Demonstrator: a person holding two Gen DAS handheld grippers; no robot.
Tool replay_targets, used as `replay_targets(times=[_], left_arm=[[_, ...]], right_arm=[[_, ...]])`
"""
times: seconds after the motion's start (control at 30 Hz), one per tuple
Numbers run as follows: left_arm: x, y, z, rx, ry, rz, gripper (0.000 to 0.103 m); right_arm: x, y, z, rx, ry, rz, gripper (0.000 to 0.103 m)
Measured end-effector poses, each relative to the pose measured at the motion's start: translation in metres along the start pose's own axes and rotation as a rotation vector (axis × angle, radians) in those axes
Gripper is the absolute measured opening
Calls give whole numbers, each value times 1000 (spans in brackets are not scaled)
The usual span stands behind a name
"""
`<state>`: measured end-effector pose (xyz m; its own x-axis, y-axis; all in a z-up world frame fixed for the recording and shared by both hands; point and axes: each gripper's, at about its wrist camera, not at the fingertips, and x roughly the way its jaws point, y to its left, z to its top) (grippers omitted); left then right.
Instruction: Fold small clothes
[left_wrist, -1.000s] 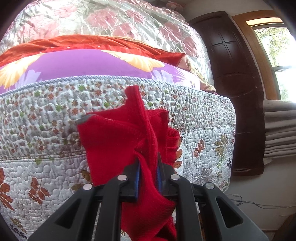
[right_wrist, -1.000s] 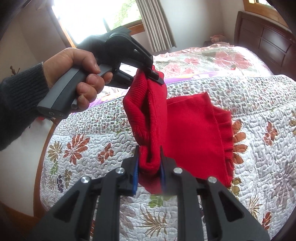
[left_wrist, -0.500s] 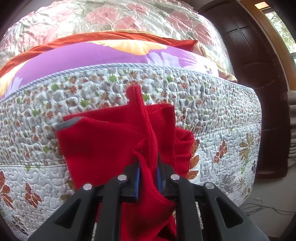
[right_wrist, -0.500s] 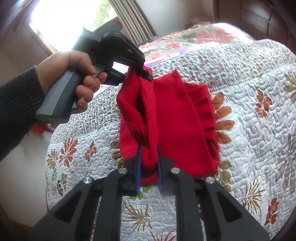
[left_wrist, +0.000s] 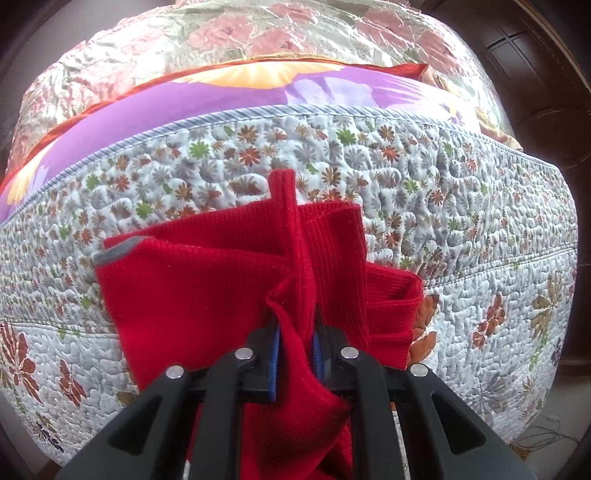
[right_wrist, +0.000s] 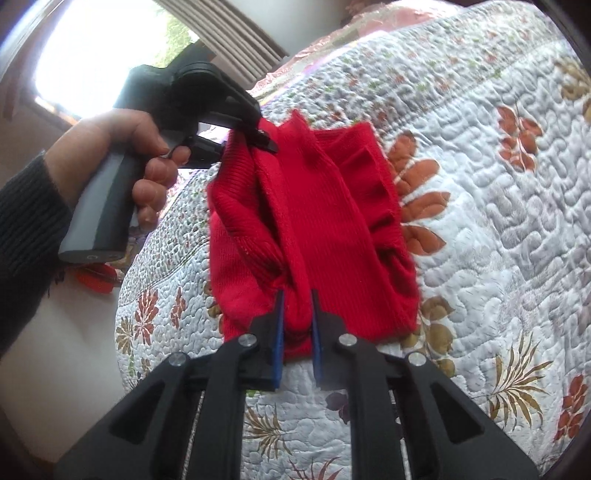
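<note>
**Both claws pinch the red garment over the bed**

We see the left claw (left_wrist: 295, 343) pressed onto a bunched ridge of the red knit garment (left_wrist: 207, 280), with cloth spilling down behind its blue-lined fingers (left_wrist: 274, 354). A grey trim patch (left_wrist: 118, 251) marks the garment's left corner. In the right wrist view, the right claw (right_wrist: 297, 332) grips the near edge of the same garment, its fingers closed on a thick roll of fabric. Across from it a hand (right_wrist: 122, 147) in a dark knit sleeve (right_wrist: 26, 221) holds the left claw's grey handle (right_wrist: 99, 206), whose tips bite the garment's far edge. The garment stretches between the two claws, its ribbed, ruffled side lying against the floral quilt (right_wrist: 498, 221) of the bed. A purple flowered sheet (left_wrist: 229, 96) lies beyond the quilt's piped edge.
</note>
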<state>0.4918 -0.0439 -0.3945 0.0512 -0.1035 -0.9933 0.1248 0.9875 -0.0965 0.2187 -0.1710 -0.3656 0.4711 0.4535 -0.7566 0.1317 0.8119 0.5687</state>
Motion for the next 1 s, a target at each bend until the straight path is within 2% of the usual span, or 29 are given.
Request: replay_targets(times=[0.23,0.33,0.4,0.5,0.67,0.73,0.83,1.0], left_arm=[[16,-22,0,-6,-4,118,16],[22,-29,2,-15,-5,146,25],[23,-33,4,-8,-20,160,36],[26,-44,3,15,-31,174,47],[23,-52,3,24,-53,183,64],[16,-52,6,25,-73,177,68],[-1,-51,12,35,-113,182,75],[-34,-40,16,18,-177,127,78]], right_arm=[[15,-39,1,81,54,74,11],[25,-55,2,101,82,94,11],[31,-65,3,126,102,127,11],[41,-78,4,146,130,150,13],[45,-90,4,163,155,181,21],[44,-94,4,173,159,194,33],[41,-96,4,173,169,209,34],[29,-100,6,167,188,240,34]])
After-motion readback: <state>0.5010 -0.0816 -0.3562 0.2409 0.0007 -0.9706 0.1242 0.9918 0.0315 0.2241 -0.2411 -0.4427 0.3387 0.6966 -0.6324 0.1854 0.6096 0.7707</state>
